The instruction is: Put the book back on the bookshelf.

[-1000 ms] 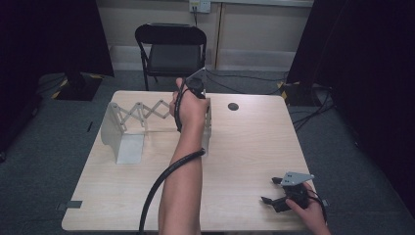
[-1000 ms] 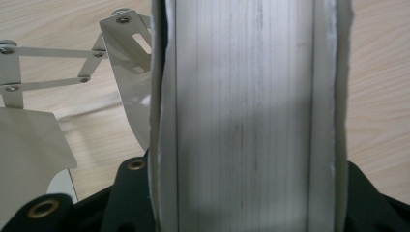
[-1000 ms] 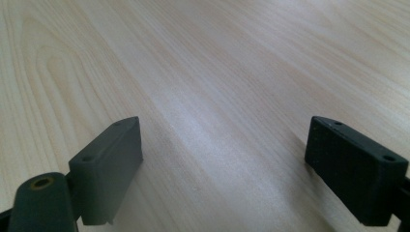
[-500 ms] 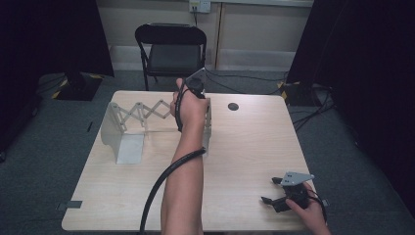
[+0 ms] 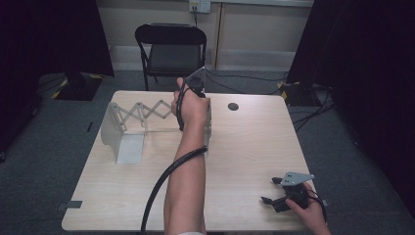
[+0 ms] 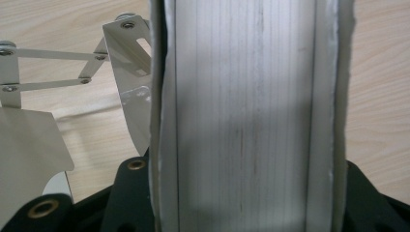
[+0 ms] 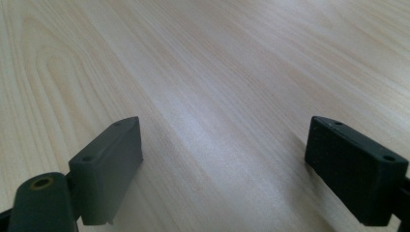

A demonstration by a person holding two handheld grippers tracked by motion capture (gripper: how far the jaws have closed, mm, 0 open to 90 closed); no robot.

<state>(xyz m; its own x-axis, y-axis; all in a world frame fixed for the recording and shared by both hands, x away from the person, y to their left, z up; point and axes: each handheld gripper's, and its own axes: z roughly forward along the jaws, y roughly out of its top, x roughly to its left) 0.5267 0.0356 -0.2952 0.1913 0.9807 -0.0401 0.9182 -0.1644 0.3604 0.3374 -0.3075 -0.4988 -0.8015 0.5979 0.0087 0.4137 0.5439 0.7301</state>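
Observation:
A metal extending rack stands on the far left of the wooden table [image 5: 244, 147]: a curved end plate [image 5: 120, 134], a scissor lattice [image 5: 147, 113] and a second end plate [image 5: 208, 128] at the right. My left gripper [image 5: 197, 87] points down at that right plate, with the hand covering its tips. In the left gripper view the plate's edge [image 6: 246, 116] stands upright, clamped between the two black jaws, with the lattice [image 6: 53, 70] off to the left. Near the table's front right corner my right gripper [image 5: 270, 191] [image 7: 227, 164] is open over bare wood.
A small black round cap [image 5: 233, 106] sits in the tabletop behind the middle. A black folding chair [image 5: 171, 49] stands beyond the far edge. The left gripper's cable [image 5: 166, 181] trails back along the forearm to the near edge.

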